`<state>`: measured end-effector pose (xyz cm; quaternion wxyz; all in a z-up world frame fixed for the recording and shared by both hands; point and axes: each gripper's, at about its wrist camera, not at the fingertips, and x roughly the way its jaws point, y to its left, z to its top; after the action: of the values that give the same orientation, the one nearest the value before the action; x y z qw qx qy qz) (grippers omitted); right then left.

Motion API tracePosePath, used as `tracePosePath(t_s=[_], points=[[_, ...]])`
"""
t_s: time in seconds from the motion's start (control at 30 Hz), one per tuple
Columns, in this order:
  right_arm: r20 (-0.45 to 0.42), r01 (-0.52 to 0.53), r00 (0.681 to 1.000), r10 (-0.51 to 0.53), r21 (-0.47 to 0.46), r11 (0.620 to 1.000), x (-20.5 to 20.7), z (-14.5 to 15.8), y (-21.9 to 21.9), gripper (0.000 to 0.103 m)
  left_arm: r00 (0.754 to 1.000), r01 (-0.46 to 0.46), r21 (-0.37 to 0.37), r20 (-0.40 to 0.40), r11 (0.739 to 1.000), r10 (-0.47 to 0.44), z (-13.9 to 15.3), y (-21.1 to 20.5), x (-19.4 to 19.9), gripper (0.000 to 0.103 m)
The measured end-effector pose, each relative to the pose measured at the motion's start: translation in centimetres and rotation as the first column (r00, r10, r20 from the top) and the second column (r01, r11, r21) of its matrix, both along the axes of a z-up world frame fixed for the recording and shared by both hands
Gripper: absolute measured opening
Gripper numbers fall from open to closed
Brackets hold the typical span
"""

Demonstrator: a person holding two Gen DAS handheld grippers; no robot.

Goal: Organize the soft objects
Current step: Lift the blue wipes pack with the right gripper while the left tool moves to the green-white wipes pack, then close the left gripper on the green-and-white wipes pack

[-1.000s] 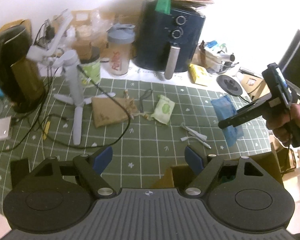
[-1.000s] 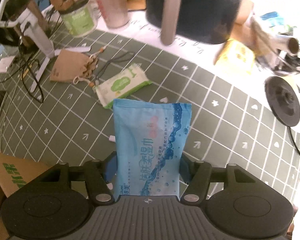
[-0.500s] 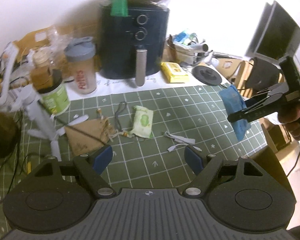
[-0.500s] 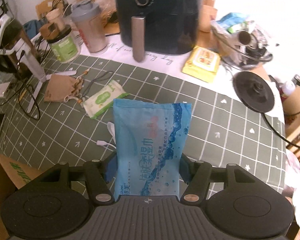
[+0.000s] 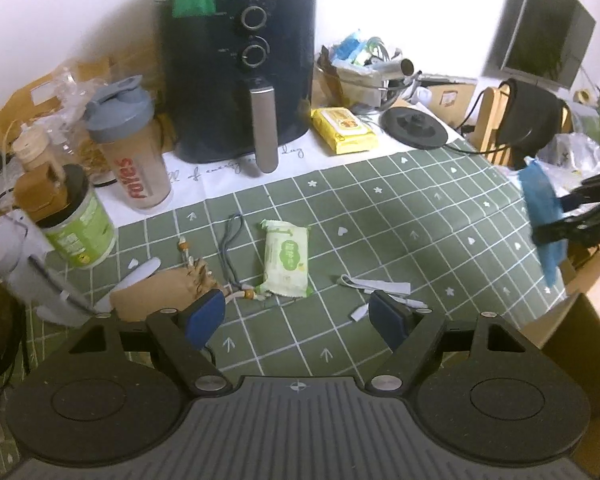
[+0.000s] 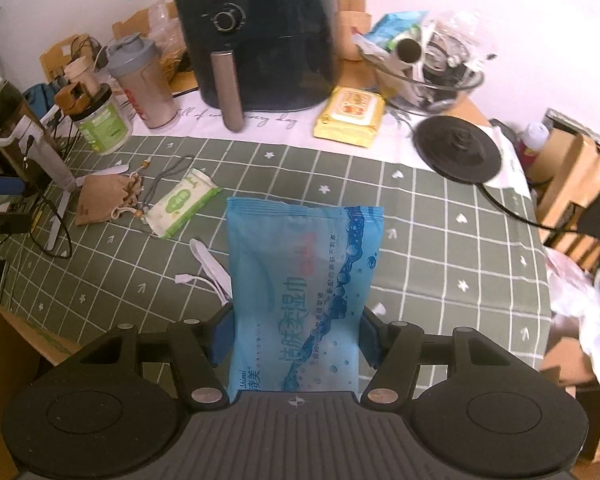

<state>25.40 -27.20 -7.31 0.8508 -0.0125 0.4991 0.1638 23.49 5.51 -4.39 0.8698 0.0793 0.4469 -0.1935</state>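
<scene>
Between my right claw [image 6: 296, 340] fingers sits the blue wipes pack [image 6: 300, 280], clamped on both long sides by the blue pads [image 6: 220, 338], far end sticking out ahead of the fingertips, held up off the green grid tabletop [image 6: 440, 240]. From my left wrist camera I see that same blue pack [image 5: 542, 216] at the far right, hanging out past the tabletop [image 5: 400, 220] edge, pinched in the right claw [image 5: 556, 216].

My left claw [image 5: 298, 316] is spread wide, nothing between its pads, hovering above the near part of the tabletop. Just ahead of it, roughly centred between the fingers, lies the green wipes pack [image 5: 286, 258], flat, apart from both pads. Left of that pack lie a grey cord [image 5: 230, 248] and a tan drawstring pouch [image 5: 160, 298], the pouch close by my left finger. White straps [image 5: 380, 290] lie by the right finger.

Further back: dark air fryer [image 5: 240, 60], yellow wipes pack [image 5: 344, 130], shaker bottle [image 5: 132, 148], green jar [image 5: 78, 224].
</scene>
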Motion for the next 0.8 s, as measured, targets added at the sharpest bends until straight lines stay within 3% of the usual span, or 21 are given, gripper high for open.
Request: tracePosePath(t_s=[0.33, 0.8], points=[[-0.018, 0.093, 0.996, -0.093, 0.013, 0.996, -2.3, -0.7, -2.2, 0.064, 0.999, 0.036, 0.045, -0.024, 0.998, -0.035, -4.2, -2.4, 4.5, 0.079], [-0.060, 0.176, 0.983, -0.174, 0.037, 0.984, -4.8, -1.5, -4.0, 0.064, 0.997, 0.008, 0.148, -0.072, 0.989, 0.003, -12.1, -4.9, 10.2, 0.077]])
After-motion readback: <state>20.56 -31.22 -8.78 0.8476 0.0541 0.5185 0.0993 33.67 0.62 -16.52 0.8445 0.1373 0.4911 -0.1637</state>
